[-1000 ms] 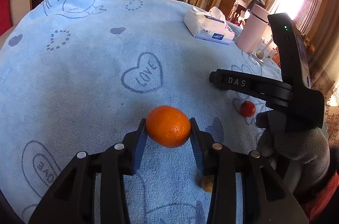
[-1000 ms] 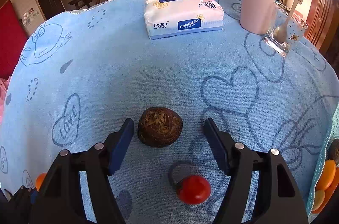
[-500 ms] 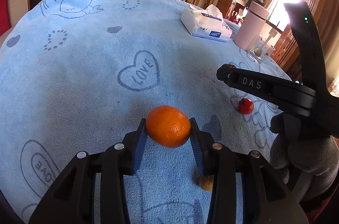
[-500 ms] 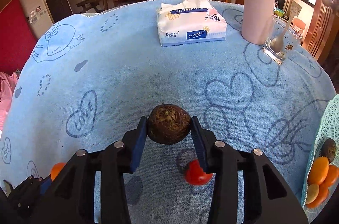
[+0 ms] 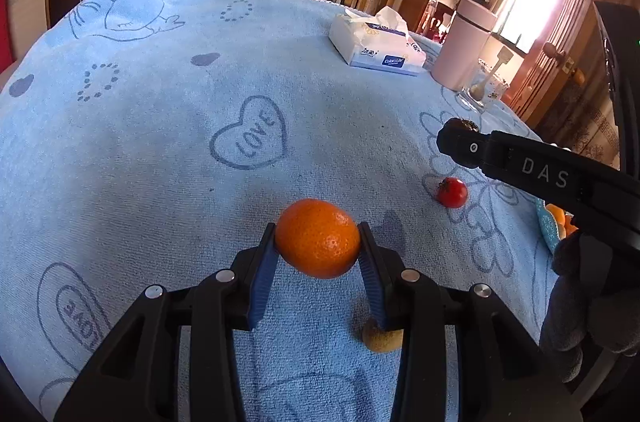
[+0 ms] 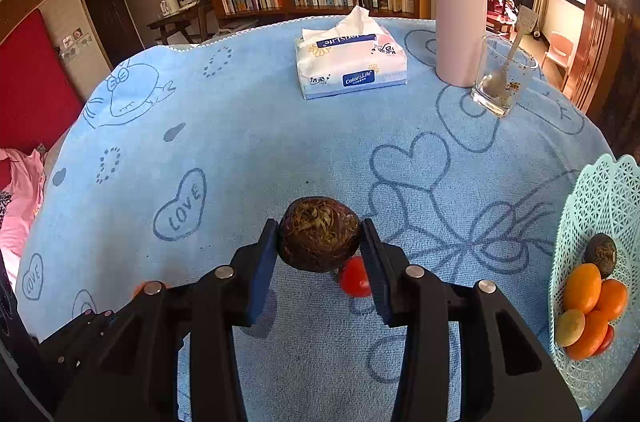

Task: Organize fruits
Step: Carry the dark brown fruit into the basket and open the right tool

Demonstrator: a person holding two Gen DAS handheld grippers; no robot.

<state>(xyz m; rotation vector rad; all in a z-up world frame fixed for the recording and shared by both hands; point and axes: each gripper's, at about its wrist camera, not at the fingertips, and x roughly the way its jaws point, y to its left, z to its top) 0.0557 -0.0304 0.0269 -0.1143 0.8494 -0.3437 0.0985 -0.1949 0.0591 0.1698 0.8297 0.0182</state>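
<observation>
- Left gripper (image 5: pixel 318 248): clamped on orange (image 5: pixel 317 237), held off the cloth (image 5: pixel 160 150).
- Right gripper (image 6: pixel 319 245): pinching brown fruit (image 6: pixel 319 233), lifted too; tomato (image 6: pixel 354 278) just beneath, by the right finger.
- Basket (image 6: pixel 600 198): far right of right gripper, already holding fruit.
- Step, likely: carrying both fruits to basket.
- Next: swing right, lower over basket, release gently; tomato left for later.

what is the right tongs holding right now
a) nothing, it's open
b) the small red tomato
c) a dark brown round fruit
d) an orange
c: in the right wrist view the right tongs pinch a dark brown round fruit between both blue pads, while the small red tomato lies on the blue cloth below it.
</observation>
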